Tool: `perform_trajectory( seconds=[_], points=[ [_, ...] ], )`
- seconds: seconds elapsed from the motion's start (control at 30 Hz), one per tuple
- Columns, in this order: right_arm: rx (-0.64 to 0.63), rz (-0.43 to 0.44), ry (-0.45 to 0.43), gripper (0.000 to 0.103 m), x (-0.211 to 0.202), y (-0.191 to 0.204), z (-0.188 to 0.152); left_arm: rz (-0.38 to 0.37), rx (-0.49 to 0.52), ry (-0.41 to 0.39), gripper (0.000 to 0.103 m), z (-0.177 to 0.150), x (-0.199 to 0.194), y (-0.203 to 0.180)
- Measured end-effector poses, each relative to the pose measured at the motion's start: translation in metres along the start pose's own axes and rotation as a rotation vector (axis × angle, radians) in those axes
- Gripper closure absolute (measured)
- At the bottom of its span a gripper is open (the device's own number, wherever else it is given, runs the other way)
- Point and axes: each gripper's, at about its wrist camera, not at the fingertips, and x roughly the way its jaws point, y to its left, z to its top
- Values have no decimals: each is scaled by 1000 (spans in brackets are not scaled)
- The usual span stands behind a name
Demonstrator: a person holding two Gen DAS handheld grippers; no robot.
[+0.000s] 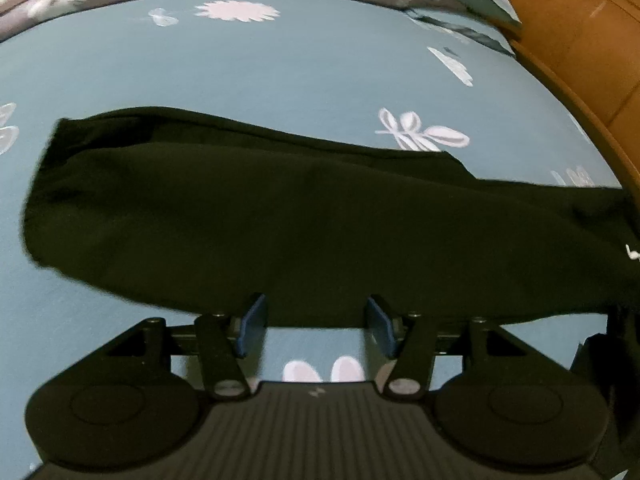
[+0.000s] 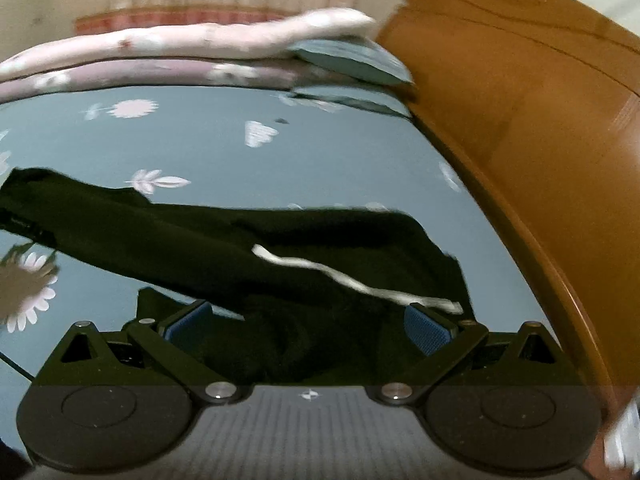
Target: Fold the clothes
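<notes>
A black garment (image 1: pixel 256 216) lies stretched left to right over the blue flowered sheet (image 1: pixel 256 68). My left gripper (image 1: pixel 316 320) hovers at the garment's near edge, open, and bare sheet shows between its blue pads (image 1: pixel 254 326). In the right wrist view the same garment (image 2: pixel 200 240) carries a white drawstring (image 2: pixel 320 270) and bunches up near the camera. My right gripper (image 2: pixel 310 324) stands wide open over that bunched end. Black cloth lies between its blue pads (image 2: pixel 428 330), which do not press on it.
A brown wooden headboard (image 2: pixel 540 140) bounds the bed on the right. Folded pink and lilac quilts (image 2: pixel 180 52) and a teal pillow (image 2: pixel 352 60) are stacked along the far edge. Blue sheet (image 2: pixel 280 160) lies open beyond the garment.
</notes>
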Motion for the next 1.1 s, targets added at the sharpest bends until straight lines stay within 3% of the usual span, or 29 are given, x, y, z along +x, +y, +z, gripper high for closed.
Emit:
perform_trajectory(
  seconds=[0.2,0.37,0.57,0.67,0.73,0.9,1.1],
  points=[
    [-177,130,-30,1,42,-6,34,27,-16,-31,47,-12,-18,-6],
    [-280,246,21,28,89,-15,84,34,-43,-65,47,-13,-25,-16],
    [-395,408,57,39,159,-4,130,15,-42,-112,51,-3,-33,-29],
    [-473,481,69,39,189,7,141,-35,21,-139,51,15,-37,-33],
    [-507,536,79,39,209,13,146,-43,109,-154,51,36,-36,-40],
    [-564,640,115,40,254,25,151,-113,440,-159,51,87,-7,-72],
    [-575,709,178,40,301,31,150,-256,765,-28,53,120,50,-108]
  ],
)
